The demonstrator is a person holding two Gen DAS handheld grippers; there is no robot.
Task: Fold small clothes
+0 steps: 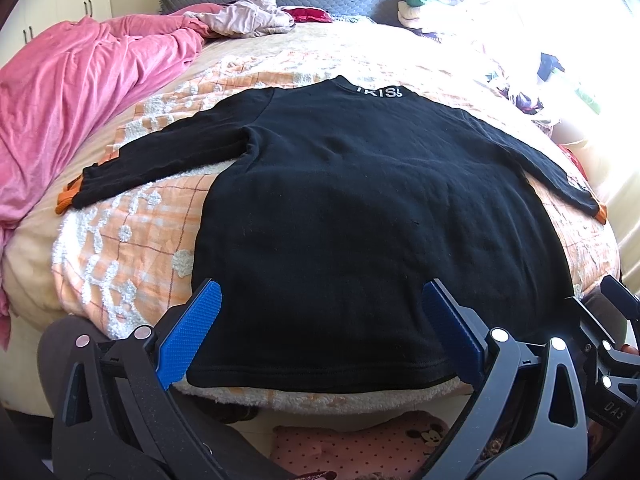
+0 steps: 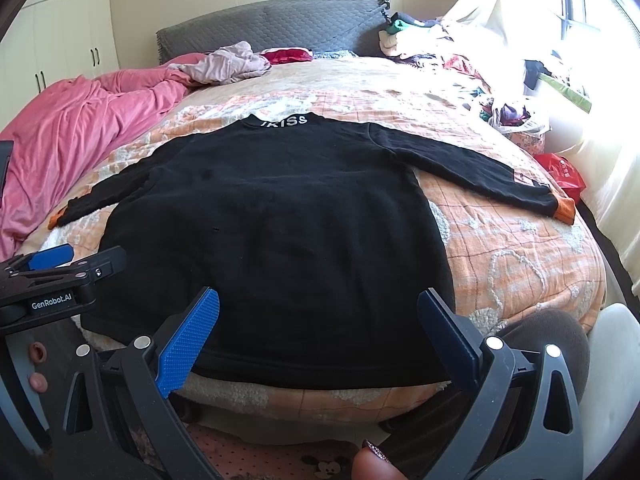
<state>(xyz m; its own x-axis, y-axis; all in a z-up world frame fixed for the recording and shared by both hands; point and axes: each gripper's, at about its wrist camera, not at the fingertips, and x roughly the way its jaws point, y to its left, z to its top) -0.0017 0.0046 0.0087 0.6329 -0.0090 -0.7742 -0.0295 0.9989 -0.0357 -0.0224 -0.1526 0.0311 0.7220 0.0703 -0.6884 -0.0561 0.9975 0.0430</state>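
Bed [image 1: 132,248]; black sweater [image 1: 360,208] flat ahead of both claws; left claw [image 1: 320,320], right claw [image 2: 320,324] spread, empty

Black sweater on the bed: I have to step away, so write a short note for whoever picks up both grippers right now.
Left hand-held gripper: open, holding nothing, near the hem.
Right hand-held gripper: open, holding nothing, also at the hem.
Black sweater: spread flat on the orange blanket, collar away from you, both sleeves stretched out sideways.
Done: laid out flat.
Left: all folding, probably sleeves in first, then the body.
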